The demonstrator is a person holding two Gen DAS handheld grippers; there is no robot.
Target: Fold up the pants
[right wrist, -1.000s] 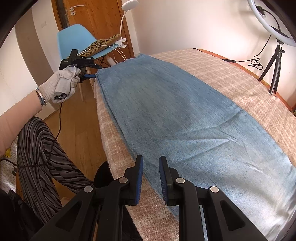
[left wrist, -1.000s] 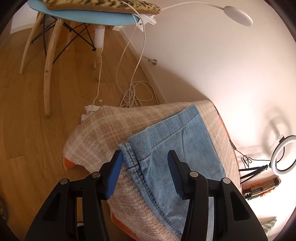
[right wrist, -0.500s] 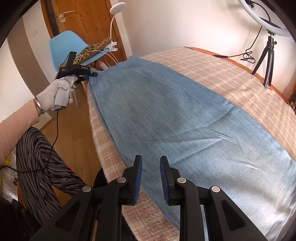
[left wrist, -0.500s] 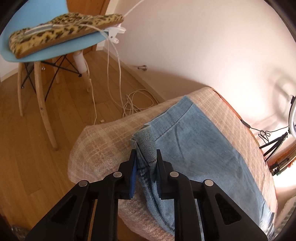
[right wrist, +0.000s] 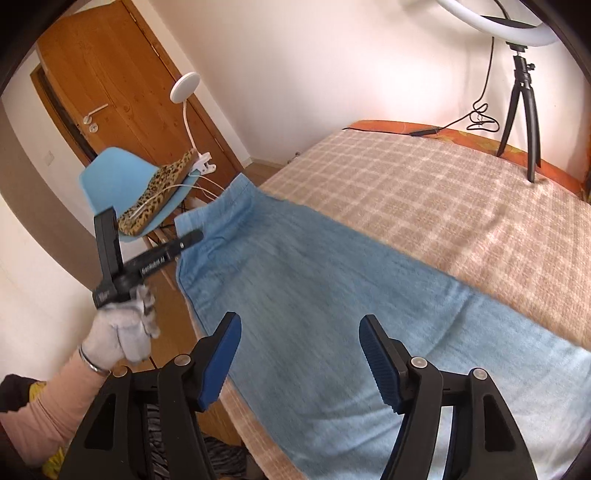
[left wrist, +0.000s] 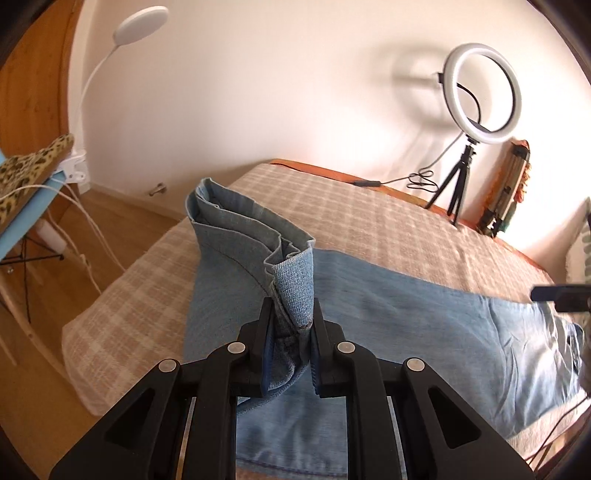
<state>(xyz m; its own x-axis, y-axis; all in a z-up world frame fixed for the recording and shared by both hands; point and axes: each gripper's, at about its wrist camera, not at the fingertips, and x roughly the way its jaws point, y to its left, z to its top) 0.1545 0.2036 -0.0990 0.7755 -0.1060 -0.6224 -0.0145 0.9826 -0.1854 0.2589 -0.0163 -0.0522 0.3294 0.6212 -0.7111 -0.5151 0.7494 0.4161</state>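
No container shows in either view; everything lies on a bed or stands around it.

In the left wrist view, at 9 o'clock, a pale blue plastic chair (left wrist: 22,221) carries a leopard-print cushion (left wrist: 29,166), with a white clip-on gooseneck lamp (left wrist: 138,26) rising at 11 o'clock. The left tool (left wrist: 288,328) at 6 o'clock has its blue-padded fingers drawn together on the hem end of the light blue denim pants (left wrist: 406,317), lifting that bunched cuff clear of the bed while the rest of the pants stretches flat toward 3 o'clock. Under them lies the beige checked blanket (left wrist: 369,221) that covers the bed, with an orange sheet edge (left wrist: 399,192) showing along the far side. At 1 o'clock a white ring light on a black tripod (left wrist: 480,92) stands on the bed near the wall.

In the right wrist view, a wooden door (right wrist: 110,74) fills 10 o'clock behind the chair. A white-gloved left hand (right wrist: 122,332) at 8 o'clock holds the left tool, whose tip meets the pants' far end. The right tool (right wrist: 299,354) at 6 o'clock hangs over the near part of the pants with its fingers spread wide apart, gripping nothing. The floor is light wood.
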